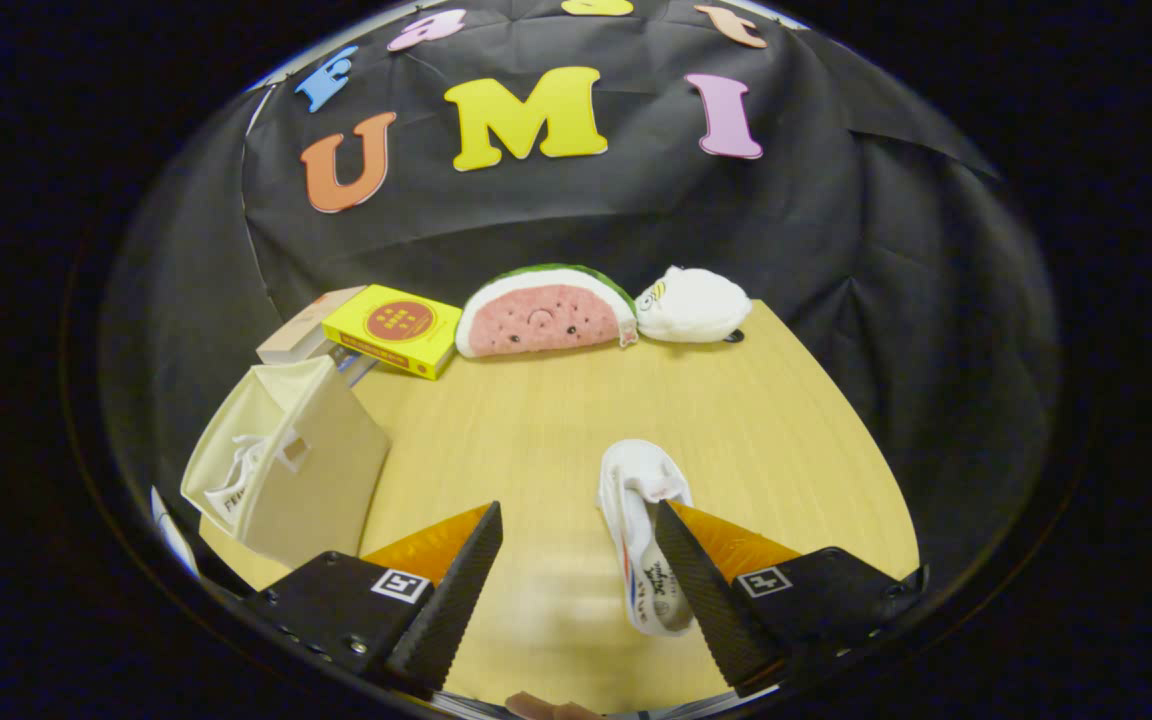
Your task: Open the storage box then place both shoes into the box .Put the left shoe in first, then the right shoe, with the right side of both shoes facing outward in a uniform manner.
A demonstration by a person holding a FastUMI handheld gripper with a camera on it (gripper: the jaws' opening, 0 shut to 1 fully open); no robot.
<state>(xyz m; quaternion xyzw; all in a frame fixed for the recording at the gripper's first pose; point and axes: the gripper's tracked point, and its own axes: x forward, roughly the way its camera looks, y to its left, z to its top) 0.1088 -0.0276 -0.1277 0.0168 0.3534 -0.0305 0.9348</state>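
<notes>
My gripper (576, 570) is wide open and holds nothing. Its fingers hang low over the wooden table (556, 420). The white shoe (644, 530) that is still outside lies on the table just by my right finger, which covers a part of its side; it is not between the fingers yet.

I think the step now is to pick up this second shoe. To do it well, I should move a little to the right so the shoe comes between both fingers, then close on its middle, across the narrow width, not on the soft opening. I must also keep in mind which side will face outward later.

The storage box (286, 465) stands to the left of my left finger, already open. Inside I see something white with laces, probably the first shoe (236, 475), but I cannot tell how it is turned.

Behind are a yellow book (393, 328), a watermelon plush (544, 312) and a white plush (692, 304).
</notes>
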